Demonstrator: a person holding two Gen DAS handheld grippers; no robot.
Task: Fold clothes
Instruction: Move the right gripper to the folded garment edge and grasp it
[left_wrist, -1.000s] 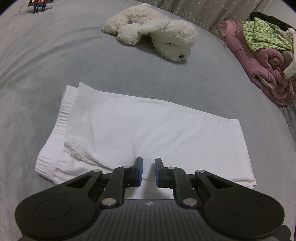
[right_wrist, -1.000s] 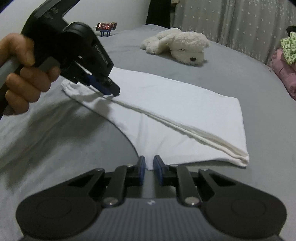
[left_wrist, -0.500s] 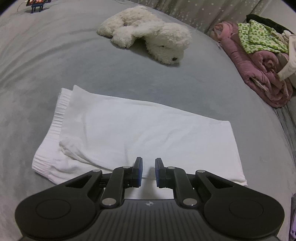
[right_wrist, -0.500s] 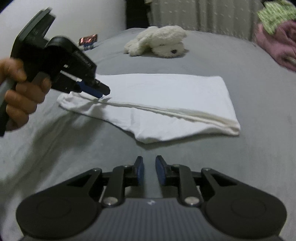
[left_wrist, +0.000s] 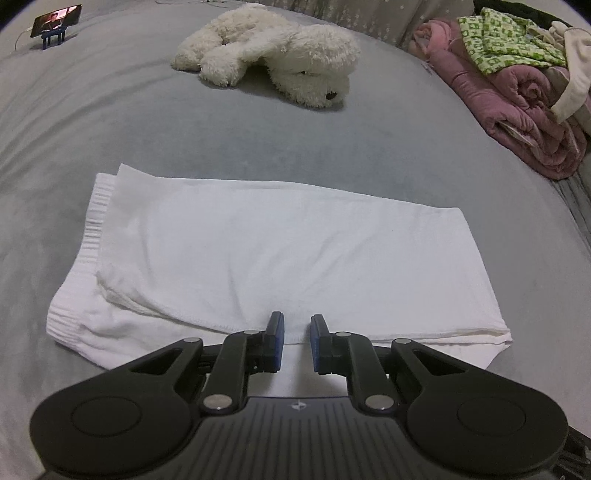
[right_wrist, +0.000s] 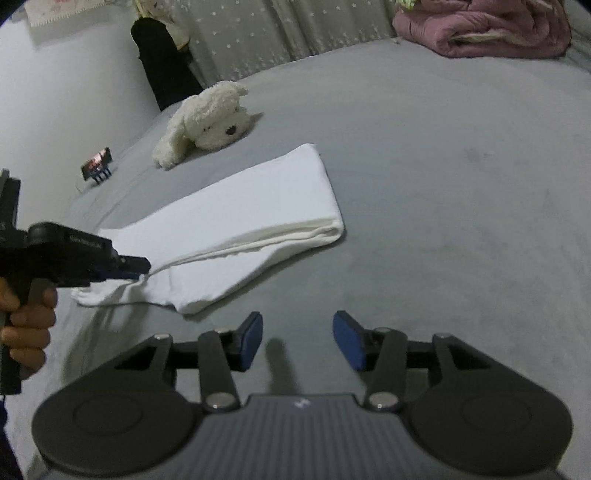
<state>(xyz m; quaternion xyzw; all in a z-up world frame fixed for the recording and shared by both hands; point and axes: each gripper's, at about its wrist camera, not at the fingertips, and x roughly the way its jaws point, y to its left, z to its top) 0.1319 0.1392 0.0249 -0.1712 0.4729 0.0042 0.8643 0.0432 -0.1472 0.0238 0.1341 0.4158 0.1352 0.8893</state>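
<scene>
A white garment (left_wrist: 295, 251) lies folded lengthwise on the grey bed (left_wrist: 258, 147), with its ribbed band at the left end. My left gripper (left_wrist: 293, 339) hovers low over the garment's near hem, fingers almost together with a thin gap. I see nothing clamped between them. From the right wrist, the garment (right_wrist: 258, 206) stretches away to the left, and the left gripper (right_wrist: 142, 266) sits at its far-left end in a person's hand (right_wrist: 26, 317). My right gripper (right_wrist: 297, 338) stands open and empty above bare sheet, short of the garment's near edge.
A white plush dog (left_wrist: 280, 70) lies beyond the garment. A heap of pink quilt and green-checked clothes (left_wrist: 517, 92) fills the right side. A phone on a small stand (left_wrist: 55, 22) sits far left. A dotted curtain (right_wrist: 277, 33) hangs behind the bed.
My right gripper has opened wide and swung round towards the garment's right end. The left gripper has shifted only slightly and keeps the same narrow gap.
</scene>
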